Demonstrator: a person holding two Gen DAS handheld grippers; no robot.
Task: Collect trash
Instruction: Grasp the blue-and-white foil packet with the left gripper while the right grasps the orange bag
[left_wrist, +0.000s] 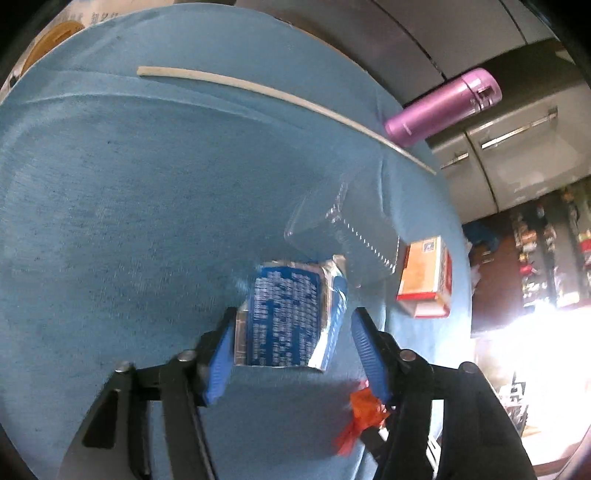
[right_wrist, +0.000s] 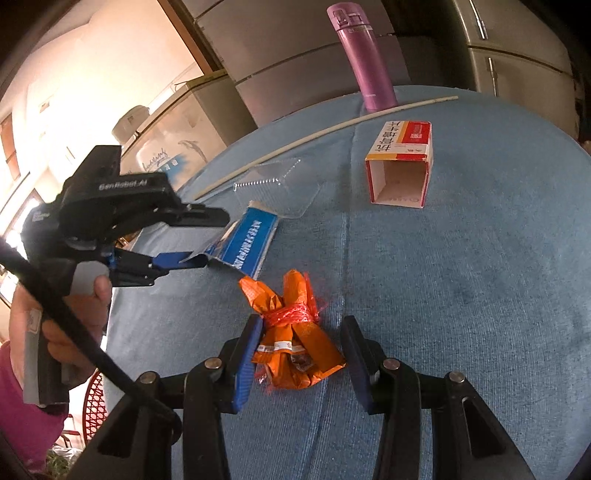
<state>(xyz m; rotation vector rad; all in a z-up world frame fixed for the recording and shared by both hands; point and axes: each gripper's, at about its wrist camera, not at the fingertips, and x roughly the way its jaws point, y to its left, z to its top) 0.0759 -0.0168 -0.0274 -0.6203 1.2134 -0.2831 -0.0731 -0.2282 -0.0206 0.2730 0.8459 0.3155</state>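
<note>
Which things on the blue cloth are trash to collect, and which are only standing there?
Trash to collect:
- blue carton, between the left gripper's fingers
- orange wrapper bundle, held in the right gripper
- open red and white box
- clear plastic tray

Probably just there:
- purple flask, upright
- long white stick

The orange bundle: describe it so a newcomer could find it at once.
On the blue tablecloth, look nearest the right gripper, between its jaws. The orange bundle is crumpled wrappers tied with red string, unlike the flat blue carton behind it.
</note>
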